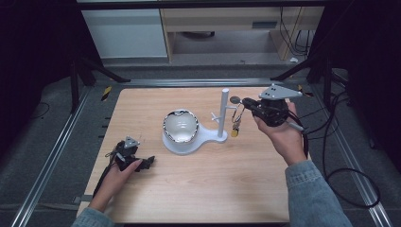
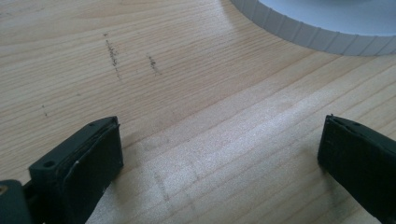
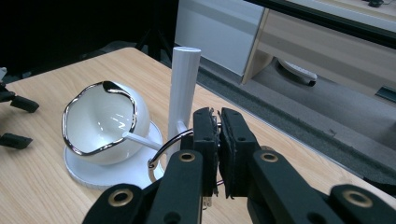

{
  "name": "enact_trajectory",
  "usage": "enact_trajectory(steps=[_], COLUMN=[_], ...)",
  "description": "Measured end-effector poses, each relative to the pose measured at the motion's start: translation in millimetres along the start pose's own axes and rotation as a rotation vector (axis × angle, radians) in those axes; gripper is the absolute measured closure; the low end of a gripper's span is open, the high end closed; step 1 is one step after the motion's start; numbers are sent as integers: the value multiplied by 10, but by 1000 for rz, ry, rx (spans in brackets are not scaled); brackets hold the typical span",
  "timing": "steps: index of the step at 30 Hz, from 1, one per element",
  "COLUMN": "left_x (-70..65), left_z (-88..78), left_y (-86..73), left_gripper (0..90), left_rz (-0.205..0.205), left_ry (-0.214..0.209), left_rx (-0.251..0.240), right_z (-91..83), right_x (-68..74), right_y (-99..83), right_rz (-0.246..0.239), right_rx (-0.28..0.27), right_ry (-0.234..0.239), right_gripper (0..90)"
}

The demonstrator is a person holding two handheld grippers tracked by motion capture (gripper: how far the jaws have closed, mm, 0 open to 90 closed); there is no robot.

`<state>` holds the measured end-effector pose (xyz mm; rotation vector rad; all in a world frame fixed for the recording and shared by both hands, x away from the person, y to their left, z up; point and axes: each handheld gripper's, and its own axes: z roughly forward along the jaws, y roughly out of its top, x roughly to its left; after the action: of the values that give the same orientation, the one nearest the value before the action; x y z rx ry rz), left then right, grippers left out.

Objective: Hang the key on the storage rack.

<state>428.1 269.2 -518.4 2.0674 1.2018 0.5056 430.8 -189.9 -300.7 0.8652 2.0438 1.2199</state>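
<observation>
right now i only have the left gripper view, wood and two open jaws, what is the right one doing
Observer: The right gripper is shut on a key ring beside the white stand post.
Operator: anything hanging off the ring
Observer: Yes, in the high view a small yellow tag dangles below it.
Operator: whats that white edge at my top right
Observer: The stand's round base, with a white silver-rimmed bowl on it.

text: none legible | labels: none | numbers: none
</observation>
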Motion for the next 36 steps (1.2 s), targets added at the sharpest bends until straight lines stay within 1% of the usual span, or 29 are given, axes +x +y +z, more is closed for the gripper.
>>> enact_trajectory(steps=[24,36], left_x=[-1,-1], left_z=[-1,-1], left_y=[0,0], left_gripper=[0,0], left_rz=[0,0], left_ry=[1,1], left_rx=[0,0], right_z=[185,219], right_x=[25,12], right_y=[-10,-23], right_rz=[13,22], right_rx=[11,20], right_ry=[22,27], right_gripper=[858,858])
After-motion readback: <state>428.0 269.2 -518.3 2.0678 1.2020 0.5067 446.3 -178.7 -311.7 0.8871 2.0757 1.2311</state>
